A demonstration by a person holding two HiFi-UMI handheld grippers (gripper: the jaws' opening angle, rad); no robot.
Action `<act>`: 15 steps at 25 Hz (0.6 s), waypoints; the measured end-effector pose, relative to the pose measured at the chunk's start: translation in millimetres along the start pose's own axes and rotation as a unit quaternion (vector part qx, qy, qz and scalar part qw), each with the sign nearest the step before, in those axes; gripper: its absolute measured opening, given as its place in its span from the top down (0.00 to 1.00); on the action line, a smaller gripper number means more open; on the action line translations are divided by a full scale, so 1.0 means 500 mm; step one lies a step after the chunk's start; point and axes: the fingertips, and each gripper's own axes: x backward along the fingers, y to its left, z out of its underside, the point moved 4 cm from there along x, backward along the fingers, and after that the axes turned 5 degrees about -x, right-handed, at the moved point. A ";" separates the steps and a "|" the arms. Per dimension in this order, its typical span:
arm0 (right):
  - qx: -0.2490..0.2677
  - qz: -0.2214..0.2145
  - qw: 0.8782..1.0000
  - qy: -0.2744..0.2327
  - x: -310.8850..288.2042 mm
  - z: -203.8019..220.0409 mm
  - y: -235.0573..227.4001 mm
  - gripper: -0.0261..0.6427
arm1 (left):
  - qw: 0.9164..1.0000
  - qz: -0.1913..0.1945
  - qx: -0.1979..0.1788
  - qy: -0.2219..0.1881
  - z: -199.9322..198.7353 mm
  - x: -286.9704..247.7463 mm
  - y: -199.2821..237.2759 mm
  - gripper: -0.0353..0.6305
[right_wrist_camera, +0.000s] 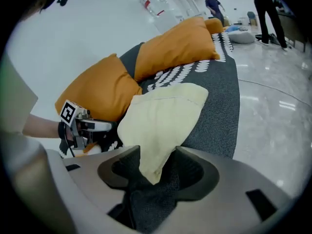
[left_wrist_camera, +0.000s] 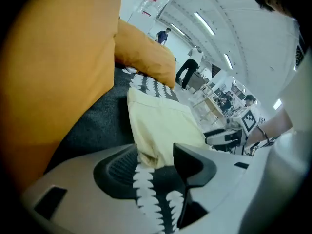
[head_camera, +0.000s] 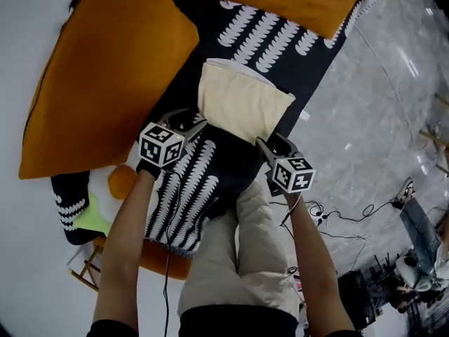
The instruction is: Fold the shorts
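**Shorts folded on the cover, both near corners loose**

The cream shorts (head_camera: 242,104) lie doubled over on the dark patterned cover (head_camera: 231,161), with an orange cushion (head_camera: 105,69) at their 9 o'clock. The left gripper (head_camera: 189,121) sits at the shorts' 7 o'clock corner and the right gripper (head_camera: 270,144) at their 5 o'clock corner. The left fingers (left_wrist_camera: 117,167) and right fingers (right_wrist_camera: 195,172) stand apart. A cloth corner lies slack between each pair, unpinched. The step in hand is judged to be setting down a fold. The next move probably calls for drawing both grippers back toward 6 o'clock without snagging the corners.
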 end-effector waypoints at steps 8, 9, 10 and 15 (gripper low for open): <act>-0.050 -0.028 0.998 -0.020 -0.006 -0.026 0.035 0.91 | 0.998 0.031 -0.038 0.049 -0.078 -0.073 -0.012 0.87; -0.053 -0.032 0.998 -0.025 0.006 -0.018 0.045 0.92 | 0.998 0.043 -0.031 0.046 -0.077 -0.060 -0.022 0.88; -0.055 -0.035 0.998 -0.027 0.017 -0.010 0.053 0.92 | 0.997 0.054 -0.024 0.043 -0.074 -0.048 -0.030 0.88; -0.076 -0.038 0.996 -0.010 0.017 0.038 0.040 0.92 | 0.996 0.073 -0.010 0.057 -0.038 -0.040 -0.043 0.88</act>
